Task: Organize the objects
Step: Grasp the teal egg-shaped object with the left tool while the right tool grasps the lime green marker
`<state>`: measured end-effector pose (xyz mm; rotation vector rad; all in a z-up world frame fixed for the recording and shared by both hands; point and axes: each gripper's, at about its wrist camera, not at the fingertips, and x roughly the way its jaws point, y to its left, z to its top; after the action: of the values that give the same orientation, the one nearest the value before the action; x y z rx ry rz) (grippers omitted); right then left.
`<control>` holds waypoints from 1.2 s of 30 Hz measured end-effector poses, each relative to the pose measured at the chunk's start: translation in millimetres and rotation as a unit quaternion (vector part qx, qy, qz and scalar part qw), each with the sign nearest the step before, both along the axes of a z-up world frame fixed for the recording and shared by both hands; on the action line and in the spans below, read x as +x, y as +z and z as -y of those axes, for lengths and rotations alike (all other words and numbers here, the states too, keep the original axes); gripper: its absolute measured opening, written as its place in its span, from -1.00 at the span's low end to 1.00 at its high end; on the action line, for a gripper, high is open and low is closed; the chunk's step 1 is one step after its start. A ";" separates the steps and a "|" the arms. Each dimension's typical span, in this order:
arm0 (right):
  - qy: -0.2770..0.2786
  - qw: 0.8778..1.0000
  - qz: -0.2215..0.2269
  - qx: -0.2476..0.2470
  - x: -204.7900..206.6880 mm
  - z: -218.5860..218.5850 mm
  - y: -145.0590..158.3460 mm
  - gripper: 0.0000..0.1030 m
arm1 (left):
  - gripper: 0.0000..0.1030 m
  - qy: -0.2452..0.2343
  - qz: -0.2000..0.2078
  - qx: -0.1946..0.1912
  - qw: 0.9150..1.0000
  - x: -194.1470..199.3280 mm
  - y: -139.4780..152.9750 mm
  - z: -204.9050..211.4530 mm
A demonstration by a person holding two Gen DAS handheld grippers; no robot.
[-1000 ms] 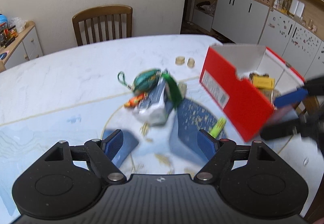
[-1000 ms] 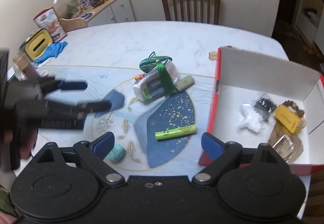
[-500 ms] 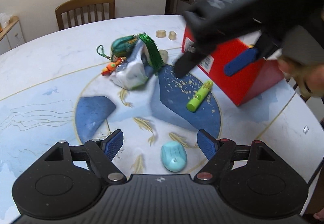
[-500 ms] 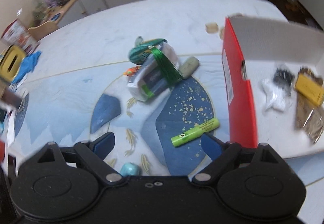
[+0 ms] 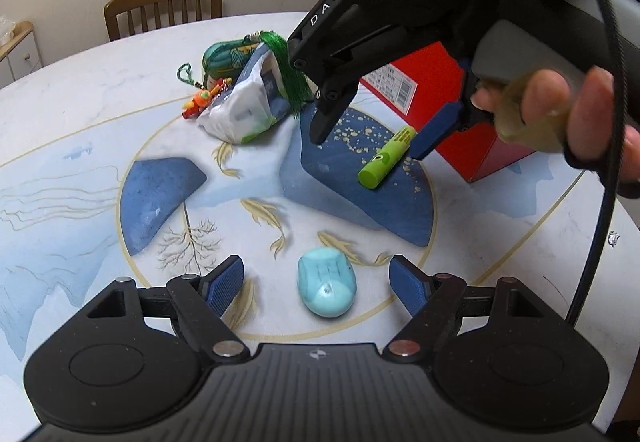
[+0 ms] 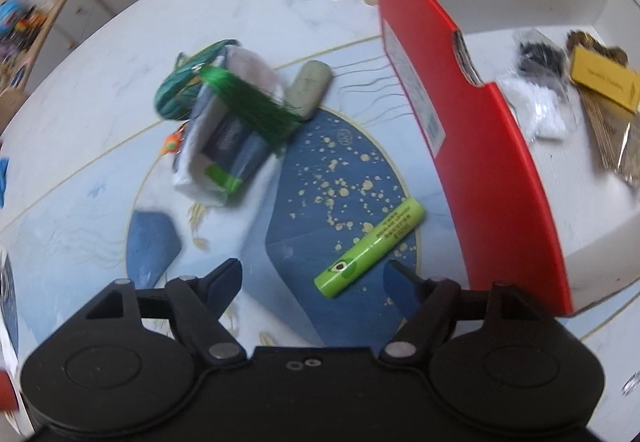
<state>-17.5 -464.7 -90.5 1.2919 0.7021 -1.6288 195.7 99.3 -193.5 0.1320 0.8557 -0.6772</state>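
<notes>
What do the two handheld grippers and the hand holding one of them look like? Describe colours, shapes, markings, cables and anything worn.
Both grippers are matte black with a ribbed body, two round side lobes, silver pivot pins and blue ribbed finger pads. In the left wrist view the right gripper bears white letters "DAS" and has a grey handle with a black cable. The hand wears a black fingerless mesh glove.

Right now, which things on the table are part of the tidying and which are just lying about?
Job:
green tube
turquoise case
tissue pack
green tasselled pouch
grey case
red box

Lying about:
chair
side cabinet
</notes>
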 end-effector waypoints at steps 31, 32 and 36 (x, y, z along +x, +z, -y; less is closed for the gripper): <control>0.021 0.999 -0.030 0.002 10.5 -6.1 -8.2 -0.70 | -0.41 0.003 0.006 0.012 1.000 -2.4 1.0 -0.9; 0.025 0.999 -0.028 0.000 10.9 -8.0 -6.2 -0.70 | -0.41 0.004 0.003 0.010 1.000 -1.3 1.2 -1.9; 0.044 0.999 -0.015 -0.014 10.8 -12.8 2.9 -0.71 | -0.42 0.014 -0.010 0.004 1.000 3.3 2.1 -6.3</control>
<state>-6.7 -451.9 -87.6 1.2029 0.7426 -1.5836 199.0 105.7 -191.4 0.1198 0.8773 -0.6494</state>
